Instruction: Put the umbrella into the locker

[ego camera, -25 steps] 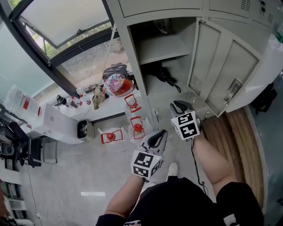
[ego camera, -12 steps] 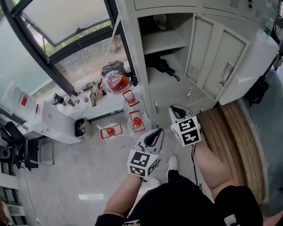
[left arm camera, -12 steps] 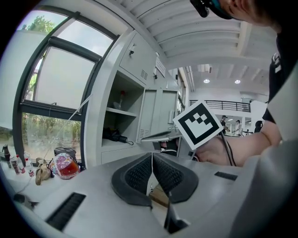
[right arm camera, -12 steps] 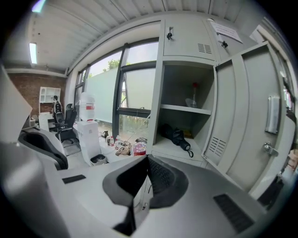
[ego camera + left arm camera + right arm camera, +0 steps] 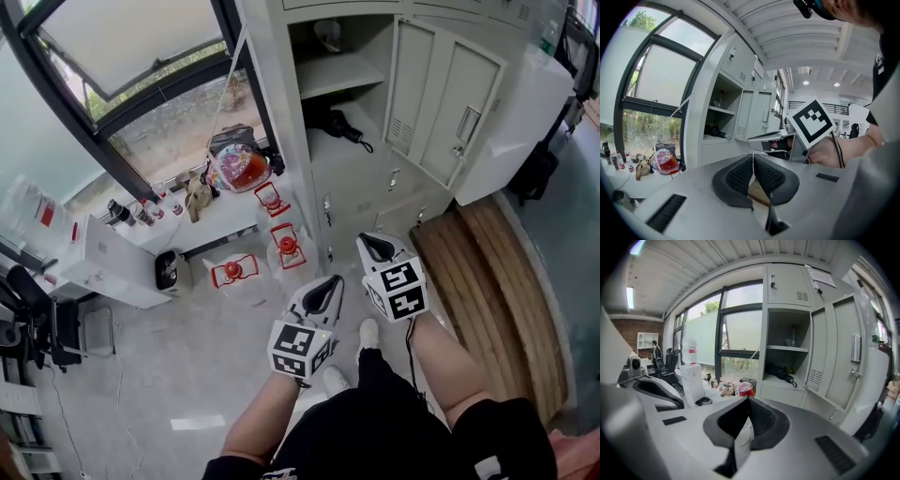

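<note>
Finds the umbrella (image 5: 336,124) already inside the open locker (image 5: 281,141), lying on the floor of the compartment under the shelf (image 5: 339,73). Puts it at twelve o'clock from both tongs and well apart from them, with the right tongs (image 5: 376,247) nearer and the left tongs (image 5: 323,287) at seven o'clock of those. Shows both closed pad to pad on nothing. Runs its long axis from ten to four o'clock, strap end toward the door (image 5: 441,103). Looks black, compact and folded, a thin strap curling off the four o'clock end. Leaves, on this reading, only the door to shut.
</note>
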